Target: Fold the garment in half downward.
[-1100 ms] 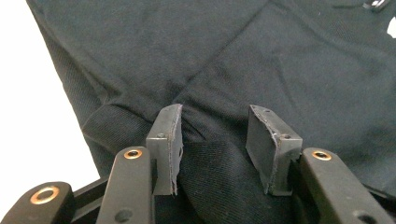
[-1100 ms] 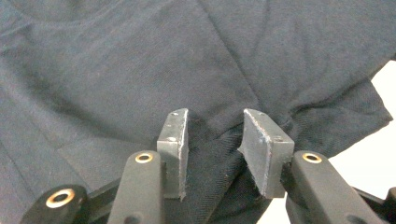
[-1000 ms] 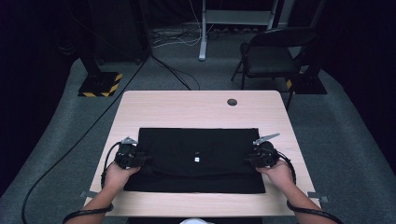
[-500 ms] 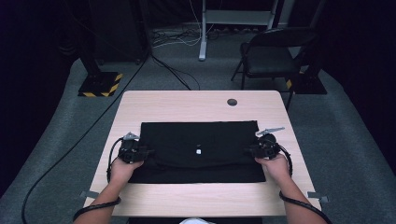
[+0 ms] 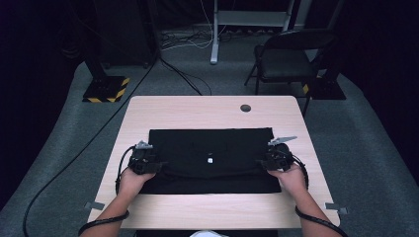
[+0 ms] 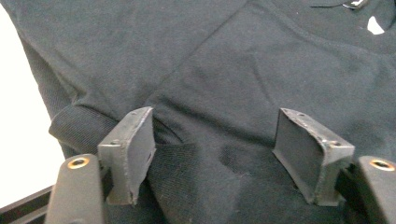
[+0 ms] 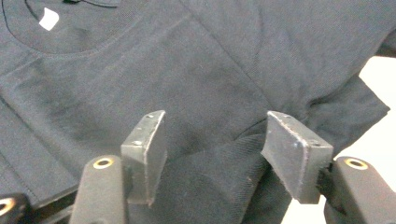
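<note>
A black chair [image 5: 286, 57] stands on grey carpet [image 5: 74, 123] beyond the wooden table [image 5: 197, 111].

Both forearms reach forward, left gripper [image 5: 148, 163] and right gripper [image 5: 271, 161] with jaws just opening, apart.

So it's a black sweatshirt [image 5: 212, 160], lying flat in the lower middle of the high view on the pale worktop [image 5: 207, 111]. It's folded into a wide rectangle, small white neck label [image 5: 210, 160] facing up near its centre, ribbed cuffs bunched at both lower side edges.
</note>
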`<state>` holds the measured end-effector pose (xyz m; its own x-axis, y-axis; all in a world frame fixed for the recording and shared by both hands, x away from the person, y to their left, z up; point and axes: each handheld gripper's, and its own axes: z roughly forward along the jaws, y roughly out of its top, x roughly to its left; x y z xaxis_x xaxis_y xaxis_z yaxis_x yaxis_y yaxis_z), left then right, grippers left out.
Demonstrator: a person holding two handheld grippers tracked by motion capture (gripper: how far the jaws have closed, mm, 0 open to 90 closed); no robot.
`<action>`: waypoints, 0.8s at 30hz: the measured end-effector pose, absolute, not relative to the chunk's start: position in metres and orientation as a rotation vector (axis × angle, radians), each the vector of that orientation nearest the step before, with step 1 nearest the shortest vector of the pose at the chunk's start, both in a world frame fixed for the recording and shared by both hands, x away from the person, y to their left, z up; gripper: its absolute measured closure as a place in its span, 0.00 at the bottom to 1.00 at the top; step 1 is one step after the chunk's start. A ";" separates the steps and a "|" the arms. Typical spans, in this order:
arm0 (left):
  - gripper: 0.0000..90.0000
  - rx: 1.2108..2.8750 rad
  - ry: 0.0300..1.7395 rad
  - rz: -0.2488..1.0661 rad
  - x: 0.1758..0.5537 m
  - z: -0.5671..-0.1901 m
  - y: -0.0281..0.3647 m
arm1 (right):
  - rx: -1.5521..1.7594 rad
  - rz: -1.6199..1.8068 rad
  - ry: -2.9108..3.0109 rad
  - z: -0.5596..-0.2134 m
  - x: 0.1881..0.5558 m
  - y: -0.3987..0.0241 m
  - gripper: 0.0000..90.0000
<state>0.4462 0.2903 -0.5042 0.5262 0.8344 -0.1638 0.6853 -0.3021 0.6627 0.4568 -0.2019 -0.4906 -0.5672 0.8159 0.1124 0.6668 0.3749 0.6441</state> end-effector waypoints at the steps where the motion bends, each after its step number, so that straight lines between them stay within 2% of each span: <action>1: 0.30 2.069 1.218 0.263 0.446 -0.503 0.290 | 1.312 0.962 2.406 -0.488 0.455 -0.202 0.42; 4: 0.31 2.044 1.207 0.265 0.446 -0.496 0.294 | 1.304 0.967 2.376 -0.481 0.452 -0.207 0.46; 7: 0.32 2.009 1.223 0.286 0.445 -0.488 0.302 | 1.294 0.997 2.342 -0.475 0.450 -0.216 0.58; 10: 0.33 2.004 1.235 0.320 0.443 -0.485 0.308 | 1.291 1.007 2.319 -0.471 0.448 -0.223 0.65; 16: 0.39 2.023 1.250 0.322 0.443 -0.489 0.309 | 1.338 0.962 2.348 -0.478 0.450 -0.223 0.66; 21: 0.48 2.078 1.232 0.294 0.442 -0.493 0.306 | 1.386 0.913 2.422 -0.488 0.455 -0.216 0.62; 24: 0.52 2.099 1.246 0.273 0.443 -0.497 0.305 | 1.387 0.872 2.476 -0.492 0.456 -0.215 0.66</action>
<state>0.4432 0.3051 -0.4968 0.5214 0.8396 -0.1524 0.6990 -0.3178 0.6407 0.4562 -0.2146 -0.4920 -0.5517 0.8240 0.1293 0.7231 0.3952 0.5665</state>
